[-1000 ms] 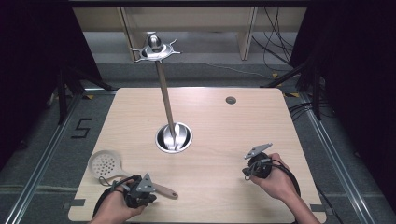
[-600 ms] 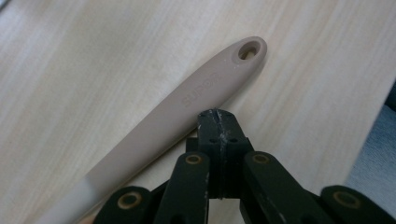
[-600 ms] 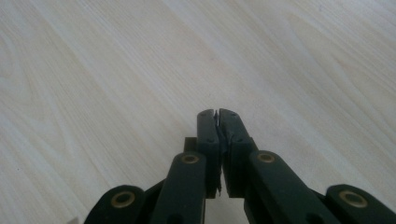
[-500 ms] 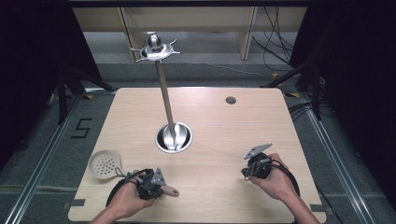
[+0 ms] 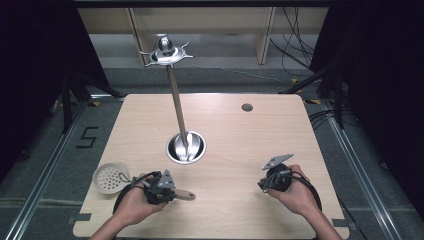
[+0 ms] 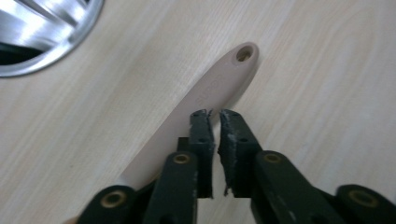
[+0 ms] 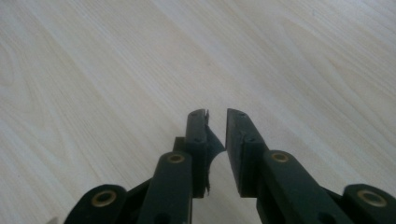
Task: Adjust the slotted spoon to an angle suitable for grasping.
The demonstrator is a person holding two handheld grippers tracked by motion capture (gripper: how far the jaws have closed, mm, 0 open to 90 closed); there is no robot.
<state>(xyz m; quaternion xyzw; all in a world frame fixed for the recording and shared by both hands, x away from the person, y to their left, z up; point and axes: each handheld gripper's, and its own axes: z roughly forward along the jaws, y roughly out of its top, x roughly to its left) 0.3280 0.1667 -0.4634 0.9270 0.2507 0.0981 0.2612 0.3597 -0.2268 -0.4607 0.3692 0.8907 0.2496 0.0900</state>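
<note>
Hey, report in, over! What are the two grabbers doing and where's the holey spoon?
Left gripper just cracked open above skimmer handle, not gripping. Right gripper slightly open over bare table. Skimmer flat on table, path clear.

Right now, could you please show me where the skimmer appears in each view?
High view: skimmer, near left of table, handle pointing right.
Left gripper view: its beige handle, centre.
Right gripper view: wood table.
Shared landmark: steel stand base, top left in left gripper view.
</note>
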